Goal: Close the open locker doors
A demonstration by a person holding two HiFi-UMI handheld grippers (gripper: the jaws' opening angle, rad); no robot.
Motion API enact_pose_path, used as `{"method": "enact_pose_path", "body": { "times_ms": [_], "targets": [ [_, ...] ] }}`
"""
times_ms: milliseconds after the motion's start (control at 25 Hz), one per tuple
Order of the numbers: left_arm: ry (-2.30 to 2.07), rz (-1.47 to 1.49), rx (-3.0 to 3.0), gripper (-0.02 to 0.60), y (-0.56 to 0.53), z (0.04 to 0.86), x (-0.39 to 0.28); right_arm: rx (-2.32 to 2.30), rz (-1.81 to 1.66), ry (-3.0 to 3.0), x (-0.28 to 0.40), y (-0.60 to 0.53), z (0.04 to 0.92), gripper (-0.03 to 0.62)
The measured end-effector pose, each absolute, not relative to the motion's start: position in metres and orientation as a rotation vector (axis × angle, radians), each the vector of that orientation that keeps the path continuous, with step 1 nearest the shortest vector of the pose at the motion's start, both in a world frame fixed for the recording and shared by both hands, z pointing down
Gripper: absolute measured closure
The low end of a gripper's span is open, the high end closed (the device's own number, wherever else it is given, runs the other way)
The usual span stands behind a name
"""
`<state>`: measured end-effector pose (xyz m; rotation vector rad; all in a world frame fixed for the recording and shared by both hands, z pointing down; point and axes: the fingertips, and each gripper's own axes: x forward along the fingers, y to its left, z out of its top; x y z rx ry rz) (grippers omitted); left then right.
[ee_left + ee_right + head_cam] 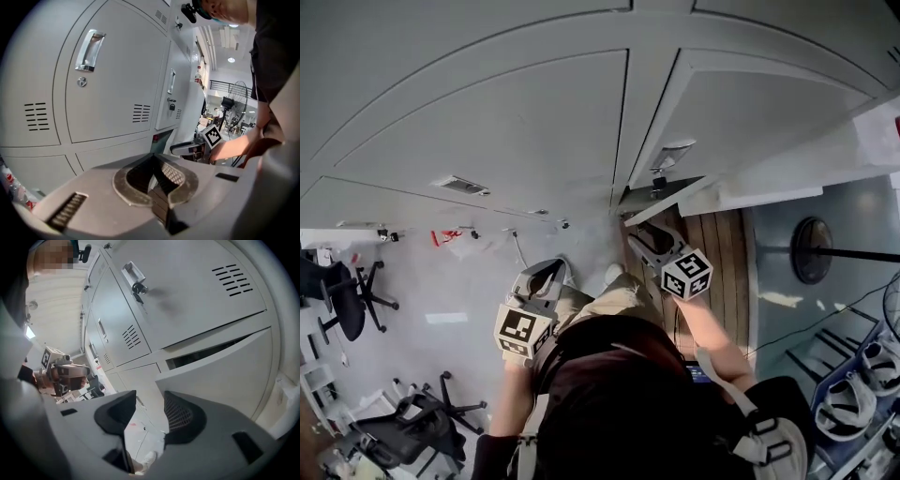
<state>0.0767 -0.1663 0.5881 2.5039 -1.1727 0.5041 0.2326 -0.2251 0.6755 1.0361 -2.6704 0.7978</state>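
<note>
1. The open locker door (750,192) stands swung out from the locker bank (534,122). In the right gripper view a dark gap shows above its top edge (220,380). It seems to be the door left to shut.

2. The right gripper (642,242) hangs just beside the open locker door's near edge, on the side toward the person. It looks well placed to get behind the panel and push it home. I see no contact with the door yet.

3. The right gripper's (146,397) fingers (180,416) stand wide apart and hold nothing. Only the floor (136,427) and a shoe (149,458) show through the gap. The open locker door lies just past the right-hand finger, outside the gap. A push probably needs no grip, so the wide stance suits pressing with a finger's outer face.

4. The left gripper (546,274) is held farther from the open locker door, on the far side of the right gripper. It faces the shut doors. It probably just waits there, clear of the door's swing.

5. The left gripper's (153,161) fingers (176,176) are drawn together with nothing between them. From this view the open locker door shows edge-on (196,110), well off to the right of them.
</note>
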Motion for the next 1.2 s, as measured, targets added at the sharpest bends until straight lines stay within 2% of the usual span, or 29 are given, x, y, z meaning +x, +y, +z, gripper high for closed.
{"method": "enact_pose_path", "body": {
  "times_ms": [1200],
  "targets": [
    [-1.421, 0.479, 2.311, 0.574, -0.149, 0.592, 0.015, 0.981, 0.712, -2.659, 0.199, -0.302, 0.685, 0.413]
  ]
}}
